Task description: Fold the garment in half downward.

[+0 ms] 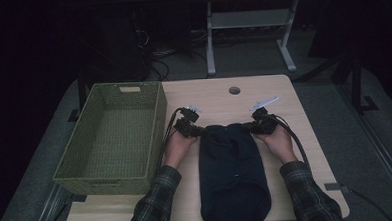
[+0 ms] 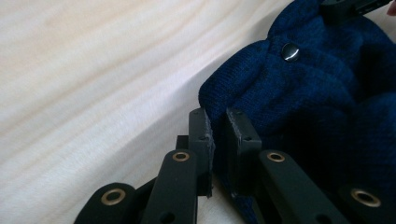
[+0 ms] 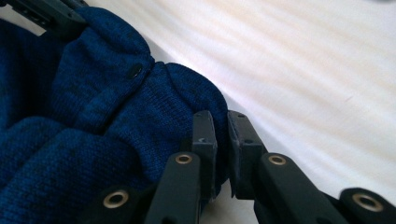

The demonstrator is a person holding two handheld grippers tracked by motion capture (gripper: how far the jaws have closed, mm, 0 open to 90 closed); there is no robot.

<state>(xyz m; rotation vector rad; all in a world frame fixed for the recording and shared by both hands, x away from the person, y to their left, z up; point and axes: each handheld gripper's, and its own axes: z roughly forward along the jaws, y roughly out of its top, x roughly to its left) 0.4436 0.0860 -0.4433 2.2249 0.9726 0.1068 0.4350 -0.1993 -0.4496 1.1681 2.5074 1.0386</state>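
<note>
A dark blue knitted garment (image 1: 232, 174) lies lengthwise on the wooden table (image 1: 304, 116), running from its middle to the front edge. My left gripper (image 1: 197, 132) is at the garment's far left corner and my right gripper (image 1: 252, 128) at its far right corner. In the left gripper view the left gripper (image 2: 219, 116) is shut on a fold of the blue knit (image 2: 303, 102), near a metal snap button (image 2: 290, 51). In the right gripper view the right gripper (image 3: 221, 119) is shut on the knit's edge (image 3: 140, 121), close to a dark snap (image 3: 135, 71).
A green woven basket (image 1: 159, 117) stands on the table's left side, right beside the left hand. A round cable hole (image 1: 234, 90) sits near the table's far edge. Beyond the table, a grey desk frame (image 1: 250, 23) and cables lie on the dark floor.
</note>
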